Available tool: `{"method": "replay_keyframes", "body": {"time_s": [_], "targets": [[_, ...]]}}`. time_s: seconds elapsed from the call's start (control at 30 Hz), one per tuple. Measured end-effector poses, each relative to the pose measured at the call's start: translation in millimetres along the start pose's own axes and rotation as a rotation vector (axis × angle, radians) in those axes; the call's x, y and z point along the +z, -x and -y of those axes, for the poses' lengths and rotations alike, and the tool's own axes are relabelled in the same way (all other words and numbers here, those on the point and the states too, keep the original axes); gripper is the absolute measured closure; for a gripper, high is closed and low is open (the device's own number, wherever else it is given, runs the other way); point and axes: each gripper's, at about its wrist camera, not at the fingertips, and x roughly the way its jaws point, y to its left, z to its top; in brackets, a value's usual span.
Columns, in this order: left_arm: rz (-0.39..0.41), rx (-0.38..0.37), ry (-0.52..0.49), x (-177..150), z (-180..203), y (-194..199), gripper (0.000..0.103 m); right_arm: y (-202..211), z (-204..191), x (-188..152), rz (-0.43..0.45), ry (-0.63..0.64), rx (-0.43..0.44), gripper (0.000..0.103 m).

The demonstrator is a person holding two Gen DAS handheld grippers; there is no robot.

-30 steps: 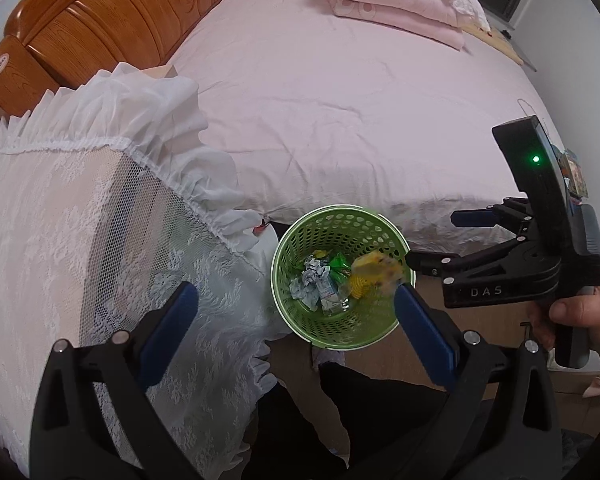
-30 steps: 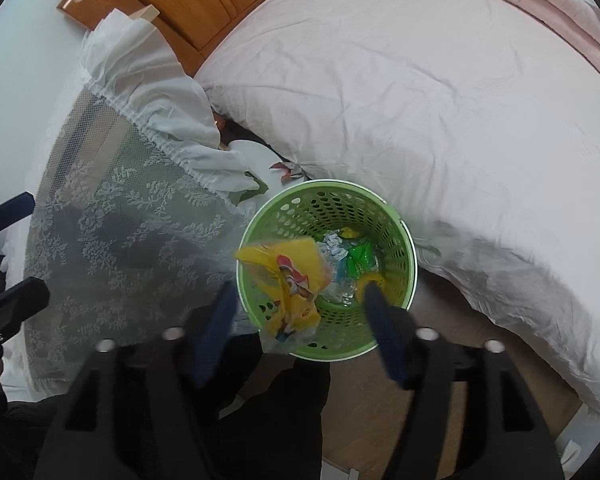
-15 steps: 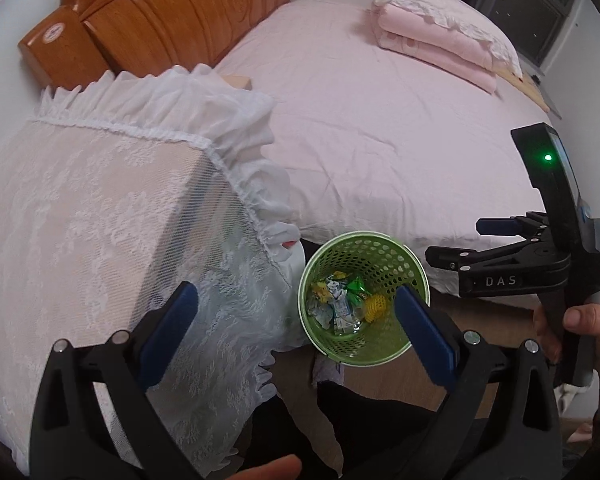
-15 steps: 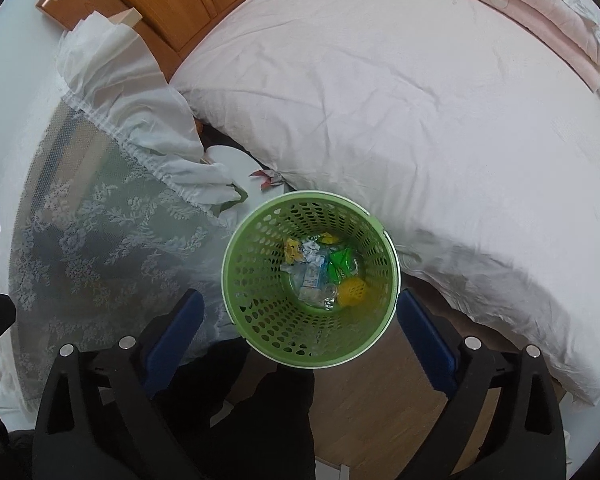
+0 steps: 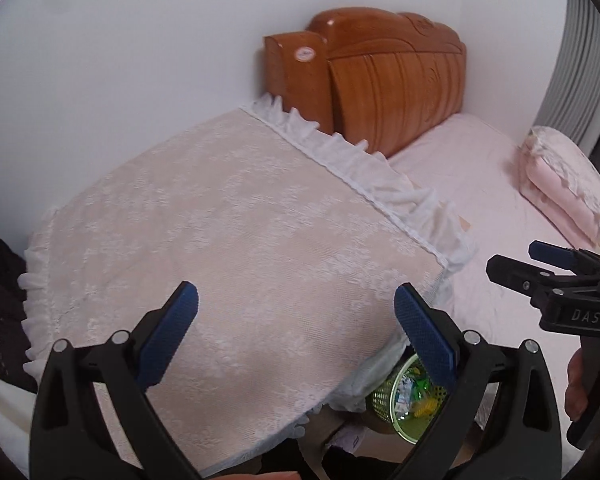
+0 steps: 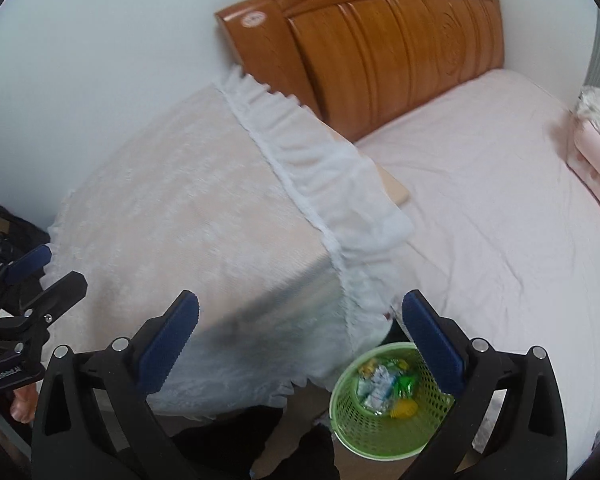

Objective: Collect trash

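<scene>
pink bed [image 6: 480,208] right, lace-covered table [image 6: 204,216] left of it under both grippers. green basket [image 6: 380,428] on the floor between them, low by the right gripper [image 6: 300,340]'s right finger, wrappers [image 6: 384,388] inside. right gripper spread wide, empty. left gripper [image 5: 296,334] also spread wide, empty, above the table; basket partly hidden behind its right finger.
</scene>
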Motion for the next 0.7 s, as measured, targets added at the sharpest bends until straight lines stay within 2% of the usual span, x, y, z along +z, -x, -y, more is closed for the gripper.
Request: {"method": "replay_keyframes", "body": {"time_s": [0.2,0.33,0.57,0.7], "targets": [[0.039,0.064,0.077,4.9,-37.2,14.7,0.009,12.2,-51.2,35.1,0.063,0.093,0.056,0.002],[0.038,0.073,0.109,3.0,-52.8,19.7,0.009,13.8,-82.1,52.0,0.072,0.133,0.065,0.002],[0.041,0.099,0.153,4.1,-71.0,25.2,0.009,22.4,-115.2,65.1,0.068,0.182,0.077,0.002],[0.074,0.154,0.179,12.9,-85.3,36.2,0.008,29.5,-134.9,73.4,0.098,0.232,0.067,0.002]]}}
